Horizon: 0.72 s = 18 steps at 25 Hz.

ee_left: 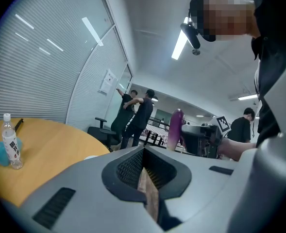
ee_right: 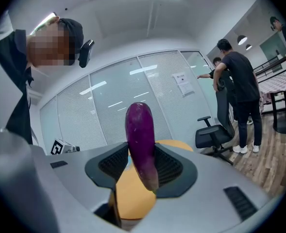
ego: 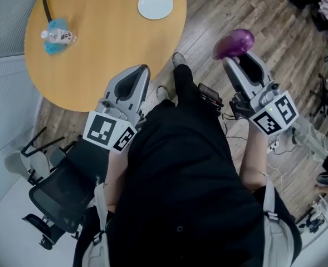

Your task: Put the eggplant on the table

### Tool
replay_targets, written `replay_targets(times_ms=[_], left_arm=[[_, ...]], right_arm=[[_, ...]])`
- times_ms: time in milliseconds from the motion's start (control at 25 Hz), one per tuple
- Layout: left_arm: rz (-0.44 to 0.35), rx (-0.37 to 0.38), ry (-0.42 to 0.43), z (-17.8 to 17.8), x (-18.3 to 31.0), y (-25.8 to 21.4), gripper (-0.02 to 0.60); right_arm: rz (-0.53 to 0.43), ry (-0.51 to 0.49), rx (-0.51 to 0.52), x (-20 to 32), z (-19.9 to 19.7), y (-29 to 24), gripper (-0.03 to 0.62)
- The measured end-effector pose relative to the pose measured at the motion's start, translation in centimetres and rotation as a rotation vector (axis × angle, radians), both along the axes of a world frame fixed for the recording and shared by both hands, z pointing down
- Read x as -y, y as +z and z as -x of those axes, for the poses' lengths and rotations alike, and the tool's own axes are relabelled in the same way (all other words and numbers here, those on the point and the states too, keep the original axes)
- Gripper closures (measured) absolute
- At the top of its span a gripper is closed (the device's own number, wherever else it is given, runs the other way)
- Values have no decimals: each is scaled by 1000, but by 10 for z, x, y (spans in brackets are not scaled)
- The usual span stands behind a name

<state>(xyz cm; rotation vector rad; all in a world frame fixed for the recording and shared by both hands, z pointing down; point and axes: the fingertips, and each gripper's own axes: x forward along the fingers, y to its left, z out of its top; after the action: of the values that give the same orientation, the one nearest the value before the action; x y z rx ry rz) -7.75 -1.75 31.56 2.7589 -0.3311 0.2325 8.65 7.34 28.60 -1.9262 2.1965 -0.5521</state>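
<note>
A purple eggplant [ego: 234,42] stands upright in my right gripper [ego: 243,58], which is shut on its lower end above the wooden floor, to the right of the round wooden table [ego: 102,43]. In the right gripper view the eggplant [ee_right: 140,137] sits between the two pads, with the table's edge [ee_right: 133,195] behind and below it. My left gripper [ego: 140,74] hangs over the table's near edge, shut with nothing in it; its pads [ee_left: 143,176] meet in a thin line. The left gripper view also shows the eggplant [ee_left: 174,129] off to the right.
A white plate [ego: 155,5] lies on the table's far side, and a water bottle [ego: 58,36] lies on a blue cloth at its left. A black office chair [ego: 63,191] stands near my left side. Two people [ee_left: 135,115] stand beyond another chair [ee_right: 215,135].
</note>
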Motion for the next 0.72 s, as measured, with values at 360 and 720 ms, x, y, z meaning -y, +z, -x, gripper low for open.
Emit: replay_targets(times_ms=[360,720], left_arm=[[-13,8,-79,-50,49,-8,569],[-19,28,-184,-82,84,-14,569]], right_arm=[[-13,-133,-17,71,-43,-2,422],[-16,-244,15,128,-83,0,422]])
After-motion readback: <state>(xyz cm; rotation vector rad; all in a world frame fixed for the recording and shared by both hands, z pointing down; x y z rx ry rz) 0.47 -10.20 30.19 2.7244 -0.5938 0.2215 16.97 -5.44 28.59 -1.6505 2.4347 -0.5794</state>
